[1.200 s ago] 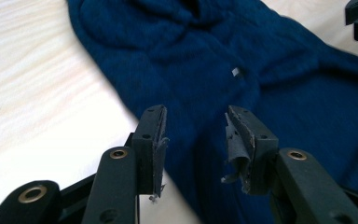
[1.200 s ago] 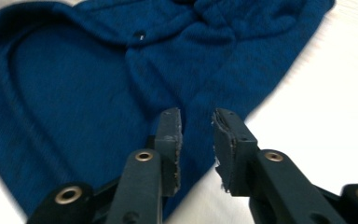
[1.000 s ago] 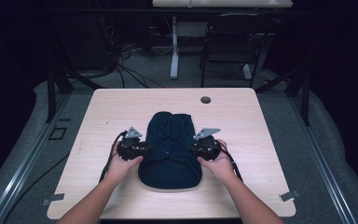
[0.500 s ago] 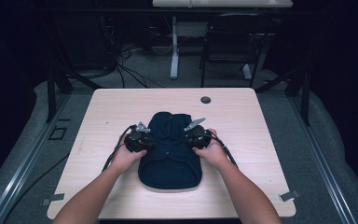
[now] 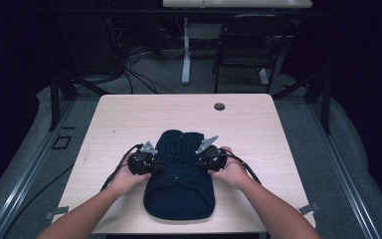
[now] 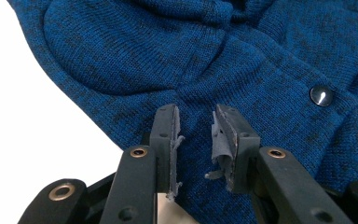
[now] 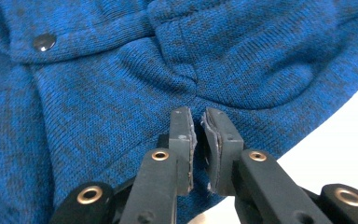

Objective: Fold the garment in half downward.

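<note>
blue knit, thick and marled, that's the garment (image 5: 179, 179) lying folded in the near middle of the wooden table (image 5: 258, 124), hood end pointing away from the person. both tools are right up against it now, one on each flank.

the left gripper (image 6: 196, 135) sits over the fabric with its jaws parted, a clear gap between the pads and nothing caught in it. the right gripper (image 7: 198, 135) has its jaws nearly together, just a thin slit between them, and no cloth shows in that slit, so it reads as close to clenched on air, not grasping the knit. from the high view the left gripper (image 5: 144, 160) and right gripper (image 5: 209, 155) bracket the upper part of the bundle.

here's the worry. the pads on both tools look frayed, so a pinch could slip off this springy knit. if a jaw bites only the top layer, the fold underneath likely stays put and the stack skews. the right one, that narrow, may skate over the cloth instead of taking any. there's a snap button (image 6: 320, 95) close to the left jaws too; closing on that hard dome could pop the grip loose. and uneven pulls from the two sides would probably twist the bundle.
</note>
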Demonstrator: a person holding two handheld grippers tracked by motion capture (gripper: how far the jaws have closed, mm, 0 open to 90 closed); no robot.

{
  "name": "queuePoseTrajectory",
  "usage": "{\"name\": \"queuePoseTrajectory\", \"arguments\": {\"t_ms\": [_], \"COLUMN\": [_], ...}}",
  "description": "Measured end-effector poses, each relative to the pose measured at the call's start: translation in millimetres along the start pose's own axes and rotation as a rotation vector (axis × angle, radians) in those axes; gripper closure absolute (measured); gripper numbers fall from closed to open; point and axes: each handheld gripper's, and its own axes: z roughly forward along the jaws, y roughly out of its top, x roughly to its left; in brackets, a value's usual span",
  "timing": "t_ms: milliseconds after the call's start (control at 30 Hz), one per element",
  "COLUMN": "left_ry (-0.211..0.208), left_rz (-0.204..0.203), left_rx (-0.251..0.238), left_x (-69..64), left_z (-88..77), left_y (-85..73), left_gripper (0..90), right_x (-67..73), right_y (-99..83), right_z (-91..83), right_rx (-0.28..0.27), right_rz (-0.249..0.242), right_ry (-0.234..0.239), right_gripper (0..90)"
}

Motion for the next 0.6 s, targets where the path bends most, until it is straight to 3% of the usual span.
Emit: {"name": "queuePoseTrajectory", "arguments": {"t_ms": [100,200,267,300,433,467,533,600], "left_ry": [-0.030,-0.009,-0.002,0.019,0.052,0.080,0.093,0.109], "left_rz": [0.009,0.023,0.016,0.007,-0.001,0.000,-0.020,0.005], "left_rx": [0.025,0.013,0.000,-0.021,-0.030,-0.037,-0.052,-0.057], "left_x": [-3.7,0.3,3.9,12.6,25.9,34.5,42.2,47.9], "left_z": [-4.9,-12.5,-15.1,-19.3,-20.3,-17.7,-13.0,-5.1], "left_y": [-0.4,6.4,10.1,19.2,34.3,44.0,52.5,61.0], "left_gripper": [68.8,67.7,67.3,67.0,65.8,65.8,65.6,65.7], "right_x": [4.8,1.0,-0.7,-6.8,-20.5,-25.1,-32.6,-41.2], "right_y": [-0.6,2.0,3.8,11.3,27.6,32.8,39.7,45.8], "right_z": [-3.6,-10.7,-12.8,-18.0,-21.4,-20.0,-16.9,-10.2], "right_rx": [0.014,0.009,0.003,-0.007,-0.015,-0.020,-0.012,0.003], "right_rz": [-0.023,-0.013,-0.007,-0.014,-0.022,-0.018,-0.018,-0.011], "right_ry": [0.026,0.037,0.021,-0.006,-0.053,-0.073,-0.101,-0.135], "right_gripper": [79.4,78.6,78.6,78.7,76.7,76.0,75.3,74.4]}}
